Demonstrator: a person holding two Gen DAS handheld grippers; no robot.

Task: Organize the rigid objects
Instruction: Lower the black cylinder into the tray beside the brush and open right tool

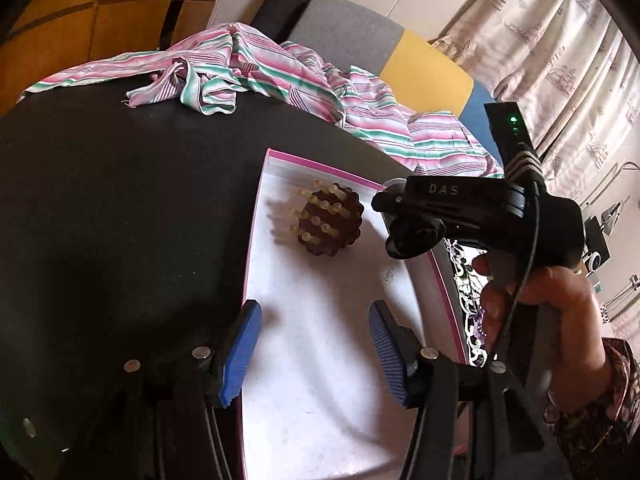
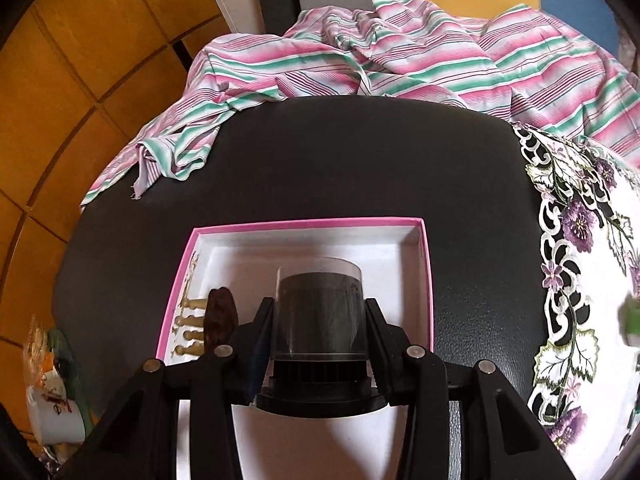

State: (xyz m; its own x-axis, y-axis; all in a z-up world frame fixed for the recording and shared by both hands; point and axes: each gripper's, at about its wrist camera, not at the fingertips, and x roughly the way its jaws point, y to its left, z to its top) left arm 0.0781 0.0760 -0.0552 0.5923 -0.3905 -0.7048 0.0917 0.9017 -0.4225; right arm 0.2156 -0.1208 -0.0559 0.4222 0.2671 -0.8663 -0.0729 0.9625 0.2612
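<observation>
A pink-rimmed white box (image 1: 320,360) (image 2: 420,248) lies on the black table (image 1: 120,208) (image 2: 360,160). A brown round massage brush with pale wooden pegs (image 1: 326,220) lies in its far part; in the right wrist view it (image 2: 219,316) sits at the box's left side. My left gripper (image 1: 314,354) is open and empty above the box's near part. My right gripper (image 2: 318,340) is shut on a clear cylindrical case with a black base (image 2: 320,312), held over the box. The right gripper's body (image 1: 480,216) shows in the left wrist view.
A pink, green and white striped cloth (image 1: 248,72) (image 2: 400,56) is heaped at the table's far edge. A floral embroidered cloth (image 2: 580,280) lies at the right. A chair (image 1: 352,28) stands behind the table. A white mug (image 2: 52,412) stands low at the left.
</observation>
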